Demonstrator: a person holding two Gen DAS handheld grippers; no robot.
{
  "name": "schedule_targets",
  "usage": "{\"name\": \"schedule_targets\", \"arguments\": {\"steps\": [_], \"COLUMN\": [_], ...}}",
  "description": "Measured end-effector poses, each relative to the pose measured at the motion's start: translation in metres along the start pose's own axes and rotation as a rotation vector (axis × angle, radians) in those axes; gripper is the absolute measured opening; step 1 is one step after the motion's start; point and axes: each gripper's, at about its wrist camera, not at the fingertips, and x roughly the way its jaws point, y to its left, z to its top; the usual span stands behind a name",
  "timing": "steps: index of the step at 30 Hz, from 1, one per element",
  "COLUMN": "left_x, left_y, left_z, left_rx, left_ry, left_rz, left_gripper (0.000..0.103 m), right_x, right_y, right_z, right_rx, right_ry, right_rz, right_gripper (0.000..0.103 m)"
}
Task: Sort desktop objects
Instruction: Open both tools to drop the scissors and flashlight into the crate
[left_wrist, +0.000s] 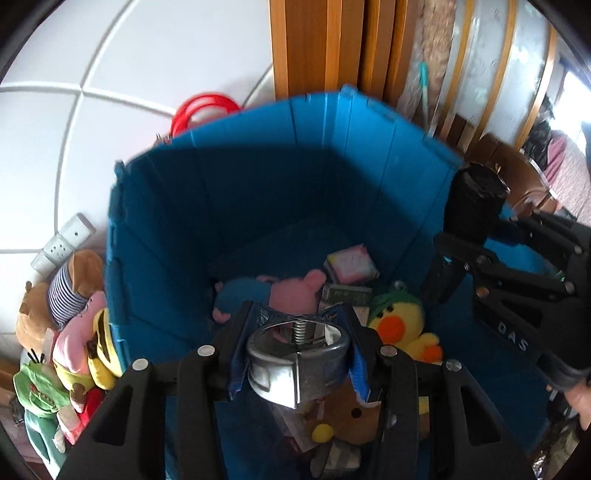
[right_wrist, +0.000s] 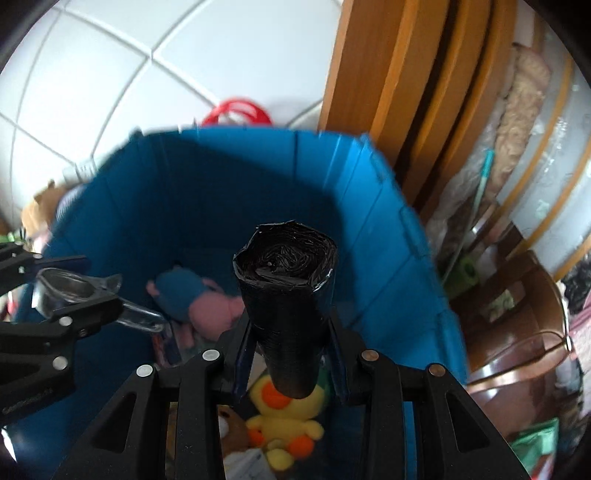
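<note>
1. Gripping a metal clamp (left_wrist: 295, 363) in the left gripper (left_wrist: 297, 349), blue pads (left_wrist: 355, 369) pressed to both sides of the ring, threaded screw across its top.
2. Holding that clamp above the open blue bin (left_wrist: 155, 229), over the near part of its contents.
3. Clamping a black roll (right_wrist: 286, 314) in the right gripper (right_wrist: 290, 354), fingers closed against its sides, roll pointing forward and up with its crumpled end toward the camera.
4. Hanging over the bin too, at its right side; seen from the left wrist as a dark cylinder (left_wrist: 469, 218) at the bin's right wall.
5. Showing the left gripper (right_wrist: 92, 306) from the right wrist at the left edge, ring shiny between its fingers, well apart from the roll.
6. Lying in the bin: a pink and blue plush (left_wrist: 273, 291), a yellow duck (left_wrist: 399, 328) with an orange beak and a green cap, a brown plush (left_wrist: 354, 417) close under the clamp, and small boxes (left_wrist: 349, 266) toward the back.
7. Piled outside the bin's left wall: more plush toys (left_wrist: 74, 332), a white power strip (left_wrist: 64, 247) beyond them on the white tiled floor (left_wrist: 92, 55).
8. Lying behind the bin: a red hoop (left_wrist: 203, 107); to the right of it, wooden panels (left_wrist: 332, 44).
</note>
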Motion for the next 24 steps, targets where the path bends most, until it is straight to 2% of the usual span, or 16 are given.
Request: {"name": "schedule_targets", "arguments": {"steps": [4,10,11,12,14,18,24], "left_x": [0.019,0.032,0.031,0.030,0.029,0.028,0.012], "left_y": [0.007,0.011,0.011,0.010,0.010,0.010,0.011], "left_z": [0.000,0.003,0.002,0.001,0.000,-0.003,-0.011], "left_rx": [-0.018,-0.023,-0.020,-0.016,-0.007,0.003,-0.001], "left_ry": [0.036,0.069,0.066,0.061,0.053,0.049,0.027], "left_rz": [0.002,0.003,0.006,0.008,0.011,0.008,-0.008], "left_gripper": [0.044,0.047,0.058,0.075,0.082,0.082,0.082], "right_x": [0.035,0.049,0.051,0.052,0.051,0.046,0.034], "right_y": [0.002,0.004,0.004,0.004,0.002,0.002,0.003], "right_z": [0.000,-0.005,-0.006,-0.006,-0.007,-0.007,-0.010], "right_rx": [-0.035,-0.044,-0.044,-0.043,-0.034,-0.027,-0.021], "right_ry": [0.073,0.098,0.102,0.105,0.099,0.091,0.077], "right_rz": [0.014,0.009,0.007,0.005,0.001,-0.011,-0.019], "right_gripper": [0.035,0.035,0.035,0.035,0.037,0.060,0.074]}}
